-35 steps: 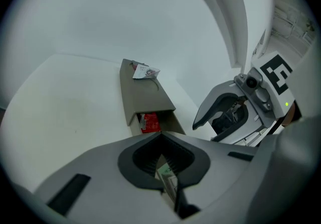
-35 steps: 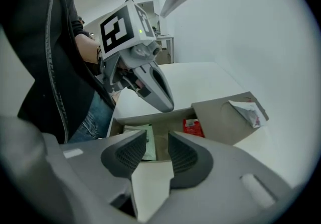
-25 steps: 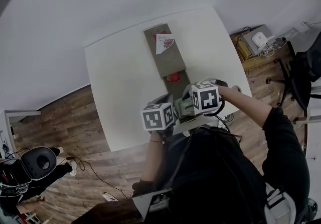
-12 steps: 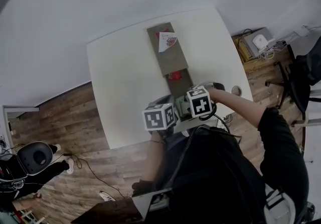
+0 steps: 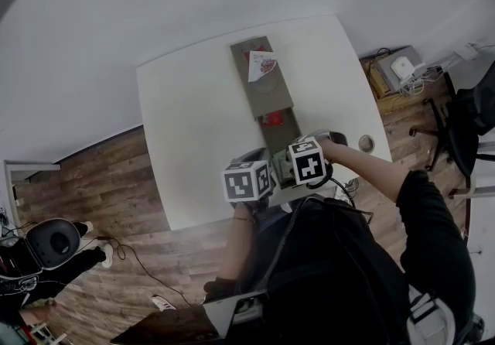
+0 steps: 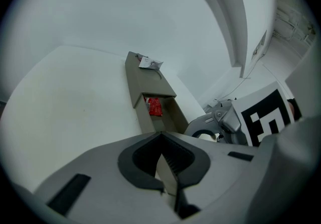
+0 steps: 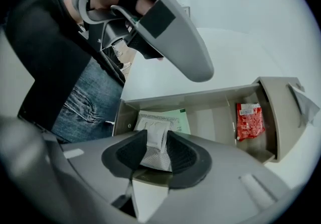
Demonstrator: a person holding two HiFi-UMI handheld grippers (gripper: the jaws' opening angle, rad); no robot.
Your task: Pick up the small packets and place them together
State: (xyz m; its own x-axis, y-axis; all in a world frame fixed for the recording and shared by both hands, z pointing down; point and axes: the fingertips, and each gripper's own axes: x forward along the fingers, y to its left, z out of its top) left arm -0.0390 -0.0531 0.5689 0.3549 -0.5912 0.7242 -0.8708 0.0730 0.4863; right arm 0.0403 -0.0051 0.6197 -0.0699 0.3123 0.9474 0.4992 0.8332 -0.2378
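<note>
A long grey-brown tray (image 5: 264, 100) lies along the white table. My right gripper (image 7: 156, 136) is shut on a small white packet (image 7: 155, 140) and points steeply down into the tray's near compartment. Under it lies a green-and-white packet (image 7: 176, 119). The adjoining compartment holds a red packet (image 7: 249, 120), also seen as the red packet (image 5: 270, 118) and the red packet (image 6: 154, 106). A white packet with red print (image 5: 262, 66) rests on the tray's covered far end. My left gripper (image 6: 160, 135) hangs just left of the tray, its tips together with nothing in them.
The person's jeans and dark sleeve (image 7: 60, 67) press against the table's near edge. A round cable port (image 5: 365, 142) sits in the table at the right. Beyond that side stand a shelf with devices (image 5: 394, 69) and an office chair (image 5: 464, 115).
The right gripper has sunk and drawn nearer, tipping further down over the tray's near compartment with the white packet still in it. The left gripper has stayed in place.
</note>
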